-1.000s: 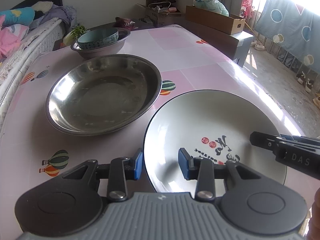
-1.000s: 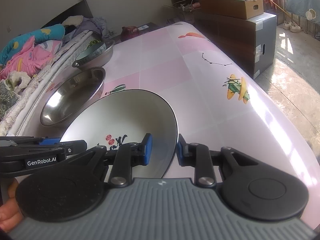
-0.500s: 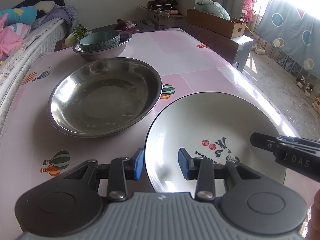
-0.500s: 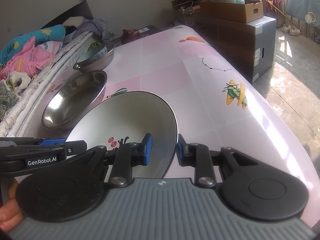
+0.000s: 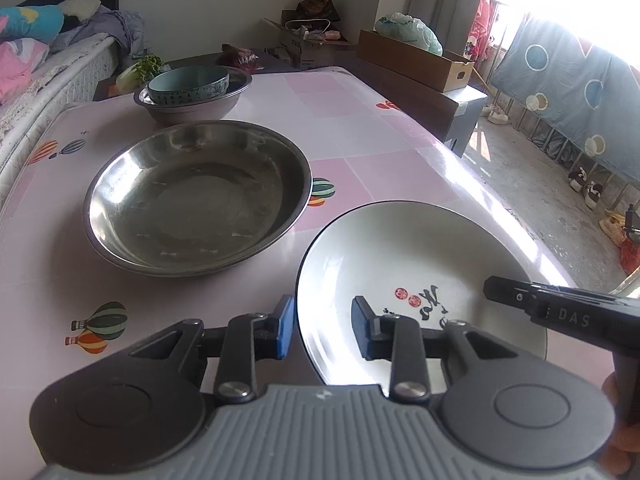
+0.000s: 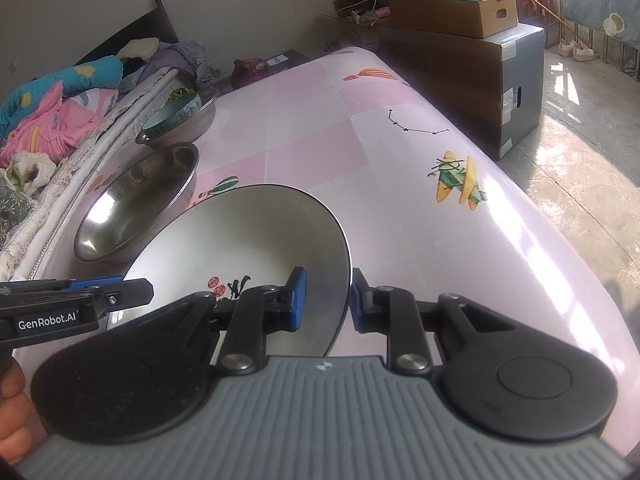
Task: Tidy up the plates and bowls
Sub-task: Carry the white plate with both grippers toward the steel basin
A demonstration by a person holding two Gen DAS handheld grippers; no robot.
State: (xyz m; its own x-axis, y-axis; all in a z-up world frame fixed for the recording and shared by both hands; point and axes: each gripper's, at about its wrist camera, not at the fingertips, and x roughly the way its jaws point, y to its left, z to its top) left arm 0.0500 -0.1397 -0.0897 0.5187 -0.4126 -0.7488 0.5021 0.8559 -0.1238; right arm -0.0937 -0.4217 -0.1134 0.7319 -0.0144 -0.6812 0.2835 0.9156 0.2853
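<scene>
Closes the left gripper (image 5: pixel 323 328) a little further, straddling the near-left rim of the white ceramic plate with black edge and red-and-black lettering (image 5: pixel 400 256). Leaves a visible gap, outer pad just beside the rim and inner pad over the well, so no firm clamp judged yet. Shows the wide, shallow stainless-steel basin (image 5: pixel 196 196) empty on the pink patterned table (image 5: pixel 360 128), just left of the plate, and beyond it a teal ceramic bowl (image 5: pixel 188 84) nested in a smaller steel bowl (image 5: pixel 192 106). Takes the plate's right rim in the right gripper (image 6: pixel 326 300), narrowly set and seemingly pinching. Points to a two-sided lift, probably into the basin, once the left side bites.
</scene>
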